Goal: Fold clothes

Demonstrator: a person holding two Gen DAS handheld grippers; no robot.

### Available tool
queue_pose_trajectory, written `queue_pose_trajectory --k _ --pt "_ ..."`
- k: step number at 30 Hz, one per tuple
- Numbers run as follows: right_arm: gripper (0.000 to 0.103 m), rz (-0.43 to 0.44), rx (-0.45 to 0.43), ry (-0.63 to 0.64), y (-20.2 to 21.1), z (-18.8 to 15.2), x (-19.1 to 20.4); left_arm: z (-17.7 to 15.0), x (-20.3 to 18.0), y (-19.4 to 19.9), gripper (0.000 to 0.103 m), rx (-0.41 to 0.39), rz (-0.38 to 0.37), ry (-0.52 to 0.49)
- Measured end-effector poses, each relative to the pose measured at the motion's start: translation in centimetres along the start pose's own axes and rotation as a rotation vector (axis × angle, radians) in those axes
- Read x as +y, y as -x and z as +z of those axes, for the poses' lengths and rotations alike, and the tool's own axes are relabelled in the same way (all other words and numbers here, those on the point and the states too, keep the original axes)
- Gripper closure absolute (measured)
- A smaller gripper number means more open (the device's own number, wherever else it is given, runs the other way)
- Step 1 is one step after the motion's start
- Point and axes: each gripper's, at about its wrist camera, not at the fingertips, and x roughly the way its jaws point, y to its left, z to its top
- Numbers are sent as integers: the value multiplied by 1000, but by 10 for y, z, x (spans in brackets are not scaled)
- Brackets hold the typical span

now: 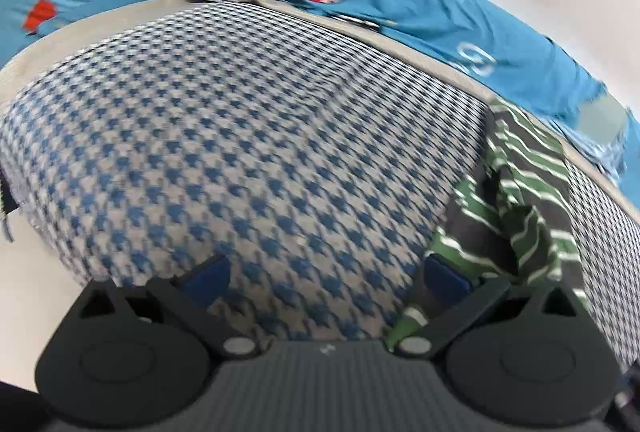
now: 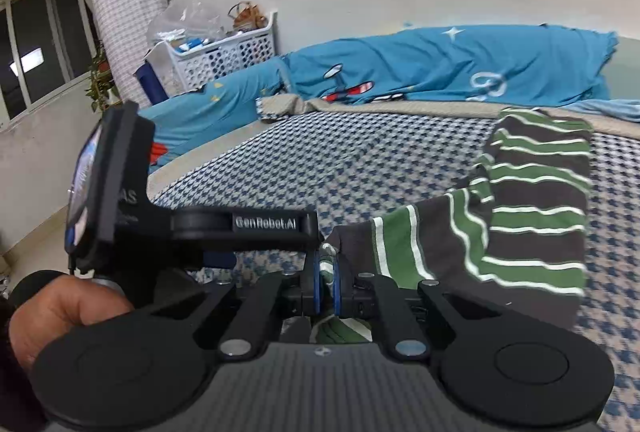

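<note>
A green, grey and white striped garment (image 2: pixel 536 199) lies partly bunched on the blue-and-white houndstooth bedsheet (image 2: pixel 320 167). My right gripper (image 2: pixel 328 276) is shut on a corner of that garment, and the cloth stretches from its blue pads up to the right. In the left wrist view my left gripper (image 1: pixel 326 278) is open, its blue pads (image 1: pixel 208 280) spread wide just over the sheet (image 1: pixel 240 135). The striped garment (image 1: pixel 516 199) lies beside its right finger. The left gripper's black housing (image 2: pixel 120 183) shows at the left of the right wrist view, with a hand (image 2: pixel 60 312) below it.
A crumpled blue quilt (image 2: pixel 440 63) with printed figures lies along the far side of the bed against the wall. A white perforated basket (image 2: pixel 224 55) with a plastic bag stands at the back left, beside a tall cloth-covered appliance (image 2: pixel 124 11) and a window. The bed's edge runs along the left.
</note>
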Motion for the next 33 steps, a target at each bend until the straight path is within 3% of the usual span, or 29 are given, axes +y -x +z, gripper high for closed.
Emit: queue_pose_trajectory --k 13,15,22,29,33 --pt "94 52 126 68 -46 -31 9 0 3 0 0 4 24 0" --pt "89 60 139 75 -50 -34 10 0 2 1 0 4 23 -3" --pt "84 154 189 73 -40 -40 8 1 -3 0 0 7 37 -20" --pt "83 80 172 30 -5 -46 -15 -2 -23 -1 0 13 1 -88" --pt "76 8 157 -18 17 -51 -35 -8 -39 -4 0 26 -33 -133"
